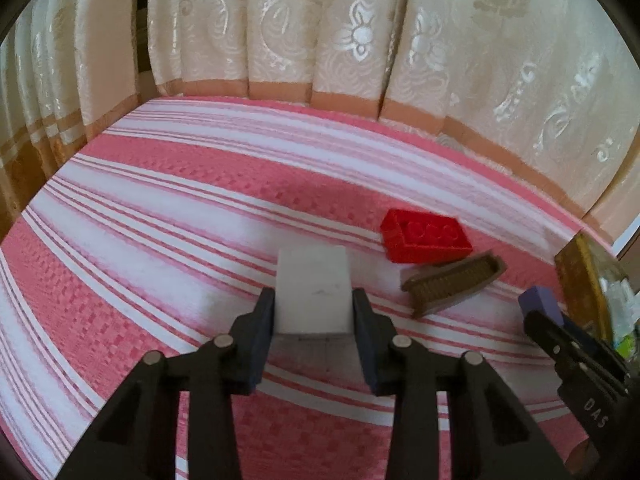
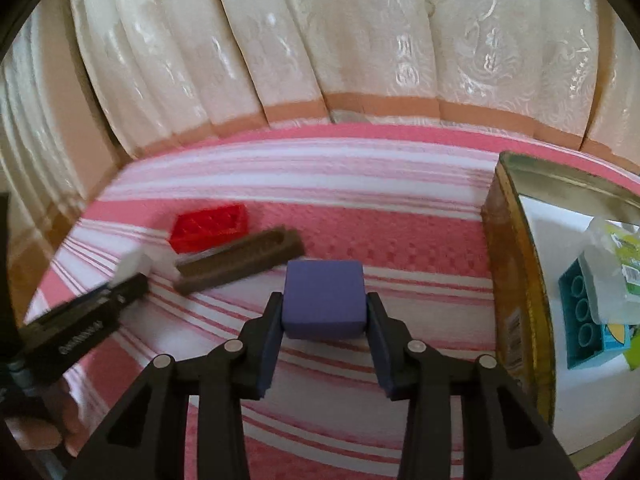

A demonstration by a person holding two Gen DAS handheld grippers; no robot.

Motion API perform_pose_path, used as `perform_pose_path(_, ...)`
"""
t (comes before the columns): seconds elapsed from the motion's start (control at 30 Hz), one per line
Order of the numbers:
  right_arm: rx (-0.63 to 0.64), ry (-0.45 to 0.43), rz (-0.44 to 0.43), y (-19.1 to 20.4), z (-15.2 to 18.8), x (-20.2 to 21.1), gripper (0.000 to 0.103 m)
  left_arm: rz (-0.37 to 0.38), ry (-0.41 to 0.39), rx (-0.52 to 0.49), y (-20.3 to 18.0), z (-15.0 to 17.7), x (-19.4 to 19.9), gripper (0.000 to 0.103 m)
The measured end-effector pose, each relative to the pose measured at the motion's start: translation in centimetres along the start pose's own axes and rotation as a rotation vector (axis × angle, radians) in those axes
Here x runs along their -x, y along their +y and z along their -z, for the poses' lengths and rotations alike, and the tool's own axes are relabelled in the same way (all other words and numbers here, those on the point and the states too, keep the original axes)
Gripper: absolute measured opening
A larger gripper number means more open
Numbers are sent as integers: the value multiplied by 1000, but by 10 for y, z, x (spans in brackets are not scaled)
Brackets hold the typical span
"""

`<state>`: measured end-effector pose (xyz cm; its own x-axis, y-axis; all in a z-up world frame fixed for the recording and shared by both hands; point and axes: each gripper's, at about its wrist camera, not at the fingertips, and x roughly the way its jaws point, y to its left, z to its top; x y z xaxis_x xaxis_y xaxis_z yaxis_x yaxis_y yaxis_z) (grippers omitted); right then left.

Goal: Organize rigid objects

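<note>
A white block (image 1: 314, 280) sits between the dark pads of my left gripper (image 1: 313, 300), which press on both its sides just above the striped cloth. My right gripper (image 2: 324, 304) is shut on a purple block (image 2: 324, 292) in the same way. In the right wrist view the left gripper (image 2: 132, 280) shows at the left with the white block (image 2: 134, 264). Between the two grippers a red studded brick (image 1: 424, 236) lies on the cloth. A brown ribbed piece (image 1: 452, 282) lies against it on the near side.
A gold tin box (image 2: 516, 280) stands open at the right, holding a teal brick (image 2: 580, 312) and some clear packaging. The pink and white striped cloth (image 1: 160, 200) covers the surface. Cream curtains (image 1: 280, 20) hang along its far edge. A hand (image 2: 48, 420) shows at the lower left.
</note>
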<state>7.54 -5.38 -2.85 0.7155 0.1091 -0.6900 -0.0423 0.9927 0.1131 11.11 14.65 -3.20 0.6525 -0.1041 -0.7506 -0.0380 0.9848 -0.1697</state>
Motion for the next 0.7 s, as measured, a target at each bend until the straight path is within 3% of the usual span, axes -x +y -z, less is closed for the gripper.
perform_pose_path(0.17, -1, -112, -101, 5, -4, 22, 43, 10, -93, 15, -2, 1, 13, 37)
perform_pose_path(0.37, 40, -232, -119, 14, -5, 44, 43, 37, -174, 68, 5, 1, 24, 37)
perform_pose_path(0.7, 72, -311, -2, 14, -4, 54, 43, 14, -291, 43, 0, 3, 40, 37)
